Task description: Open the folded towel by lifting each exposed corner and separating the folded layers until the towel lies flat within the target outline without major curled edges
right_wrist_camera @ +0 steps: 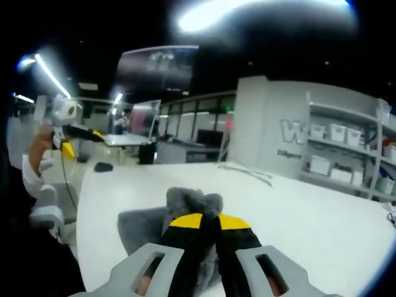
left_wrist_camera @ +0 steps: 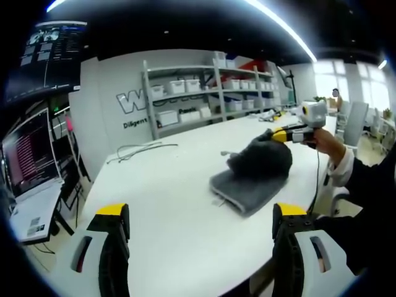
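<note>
In the left gripper view the grey towel (left_wrist_camera: 250,179) lies folded on the white table (left_wrist_camera: 173,204), its upper layer bunched and pulled up off the lower one by the right gripper (left_wrist_camera: 275,134), which enters from the right in a person's hand (left_wrist_camera: 327,143). The left gripper (left_wrist_camera: 201,218) hovers well short of the towel, jaws spread wide with nothing between them. The right gripper view gives the grip itself: the right gripper (right_wrist_camera: 209,224) has its yellow-tipped jaws pressed together on a tuft of towel (right_wrist_camera: 189,204), while the left gripper (right_wrist_camera: 93,134) hangs beyond the table's far-left edge. Shelving (left_wrist_camera: 210,86) with bins stands behind.
</note>
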Tool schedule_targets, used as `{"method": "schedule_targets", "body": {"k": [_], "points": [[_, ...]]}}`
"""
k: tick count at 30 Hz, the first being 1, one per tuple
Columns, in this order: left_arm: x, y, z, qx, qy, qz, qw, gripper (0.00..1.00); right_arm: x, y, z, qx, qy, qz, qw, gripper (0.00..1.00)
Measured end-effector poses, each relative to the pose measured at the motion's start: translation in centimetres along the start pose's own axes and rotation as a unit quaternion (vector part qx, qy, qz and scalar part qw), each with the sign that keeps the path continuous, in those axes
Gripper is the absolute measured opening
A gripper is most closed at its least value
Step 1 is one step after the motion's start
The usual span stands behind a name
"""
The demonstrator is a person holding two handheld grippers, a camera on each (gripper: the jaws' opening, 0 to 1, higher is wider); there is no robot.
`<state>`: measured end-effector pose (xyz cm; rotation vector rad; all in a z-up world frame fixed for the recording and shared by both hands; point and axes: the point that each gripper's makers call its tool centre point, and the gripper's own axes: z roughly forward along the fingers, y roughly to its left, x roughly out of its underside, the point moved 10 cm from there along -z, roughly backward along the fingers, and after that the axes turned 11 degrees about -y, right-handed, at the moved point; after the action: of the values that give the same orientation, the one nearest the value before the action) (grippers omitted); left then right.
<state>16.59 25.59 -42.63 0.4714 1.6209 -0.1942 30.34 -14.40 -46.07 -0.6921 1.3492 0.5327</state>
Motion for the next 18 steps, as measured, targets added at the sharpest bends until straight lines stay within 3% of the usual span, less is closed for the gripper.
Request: {"method": "schedule_targets", "body": {"k": [18], "points": [[0.07, -0.03, 0.14, 0.000, 0.001, 0.000, 1.0000, 0.94, 0.00, -0.88, -0.89, 0.015, -0.002, 0.000, 0.9999, 0.03]]}}
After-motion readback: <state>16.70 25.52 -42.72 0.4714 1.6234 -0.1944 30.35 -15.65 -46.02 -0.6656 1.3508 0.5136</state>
